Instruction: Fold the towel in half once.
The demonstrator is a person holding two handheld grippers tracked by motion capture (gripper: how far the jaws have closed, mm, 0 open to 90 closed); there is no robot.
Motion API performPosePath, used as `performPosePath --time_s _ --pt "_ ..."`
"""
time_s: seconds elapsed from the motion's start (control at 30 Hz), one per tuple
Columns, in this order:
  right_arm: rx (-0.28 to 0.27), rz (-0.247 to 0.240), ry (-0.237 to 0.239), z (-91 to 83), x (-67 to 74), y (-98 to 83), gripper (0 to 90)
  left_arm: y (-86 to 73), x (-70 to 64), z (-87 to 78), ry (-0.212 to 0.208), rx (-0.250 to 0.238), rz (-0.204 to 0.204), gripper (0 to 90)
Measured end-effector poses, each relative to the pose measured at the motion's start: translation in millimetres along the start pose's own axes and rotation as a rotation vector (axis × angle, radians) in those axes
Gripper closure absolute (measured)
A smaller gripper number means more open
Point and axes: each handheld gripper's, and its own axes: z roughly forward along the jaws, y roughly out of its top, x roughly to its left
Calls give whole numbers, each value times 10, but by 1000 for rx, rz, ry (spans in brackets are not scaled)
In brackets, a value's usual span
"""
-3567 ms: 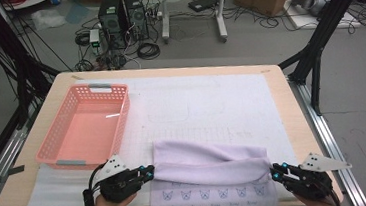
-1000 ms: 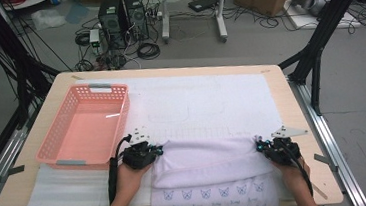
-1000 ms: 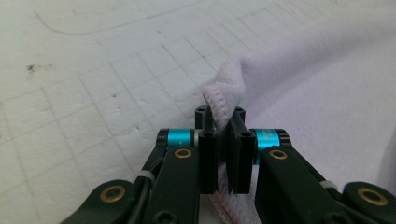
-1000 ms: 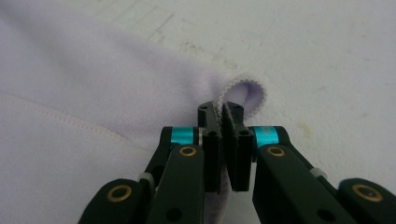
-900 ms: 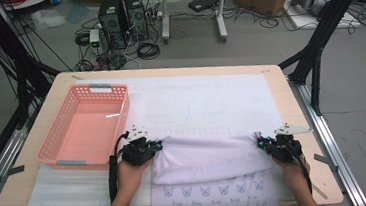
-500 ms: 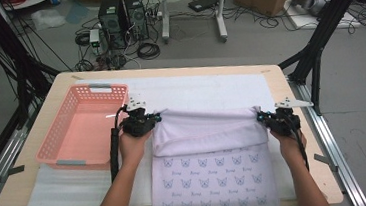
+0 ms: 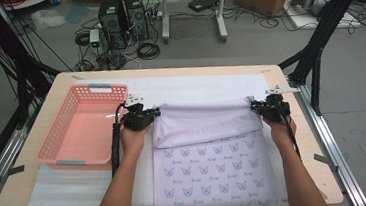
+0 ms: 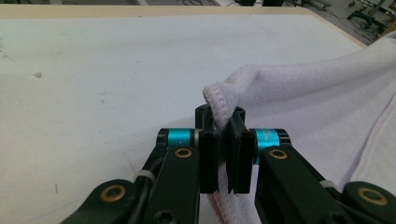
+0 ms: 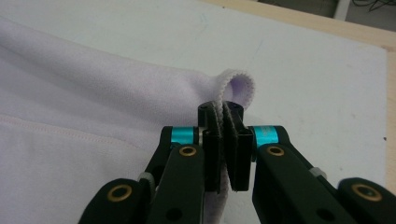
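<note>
A pale lilac cloth (image 7: 211, 165) with a butterfly print lies on the white mat, its plain upper part (image 7: 205, 121) stretched between both hands. My left gripper (image 7: 151, 113) is shut on the cloth's left corner. In the left gripper view the jaws (image 8: 223, 156) pinch the hemmed corner (image 8: 219, 100). At the cloth's right corner, my right gripper (image 7: 257, 106) is also shut on the cloth. The right gripper view shows the jaws (image 9: 224, 154) clamping a curled edge (image 9: 238, 86).
A pink plastic basket (image 7: 61, 138) stands empty at the table's left, close beside my left hand. The white mat (image 7: 194, 87) covers the wooden table (image 7: 168, 70). Cables, computer cases and a cardboard box lie on the floor beyond the far edge.
Both grippers have moved away from the person toward the table's far side, pulling the cloth's held edge along. More of the butterfly-printed side now lies unfolded behind them.
</note>
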Motion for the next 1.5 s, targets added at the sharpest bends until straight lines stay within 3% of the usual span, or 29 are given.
performPosePath --time_s 0.03,0.1,0.17,0.3,0.43,0.57,0.77,0.83,0.93,1.0,1.07,1.13,1.2,1.27,1.37,1.5 --pt "6 -1 4 12 -5 -6 856 -3 1 1 -14 -7 -11 831" --pt "19 8 -1 25 0 -17 813 9 -13 -9 1 -10 -12 753" --pt "12 21 1 13 3 -14 722 22 -34 -28 -6 -11 -19 651" --pt "-3 48 31 -62 -18 -10 667 45 -80 -99 -20 -8 4 564" --pt "9 49 83 -123 -5 -17 628 32 -122 -162 -51 -13 4 546" --pt "22 54 131 -163 31 -32 594 -7 -172 -180 -100 44 15 525" --pt "79 48 146 -127 41 -126 596 -12 -313 -180 -134 103 51 519" --pt "85 53 144 -102 50 -161 579 -62 -348 -182 -123 95 51 521" --pt "91 74 133 -66 60 -217 572 -162 -355 -175 -123 126 35 516" --pt "95 80 132 -46 63 -249 608 -232 -371 -187 -125 135 27 518" --pt "96 73 141 -47 66 -271 732 -296 -382 -210 -128 142 30 582" --pt "99 70 154 -67 75 -291 820 -320 -391 -206 -127 187 32 627" --pt "103 59 158 -92 83 -308 859 -339 -427 -223 -110 185 65 783" --pt "87 53 160 -132 98 -325 862 -356 -446 -228 -106 203 72 864" --pt "67 42 167 -227 124 -373 865 -397 -468 -272 -109 205 72 874" --pt "39 27 166 -386 155 -493 865 -404 -535 -409 -133 151 87 876"
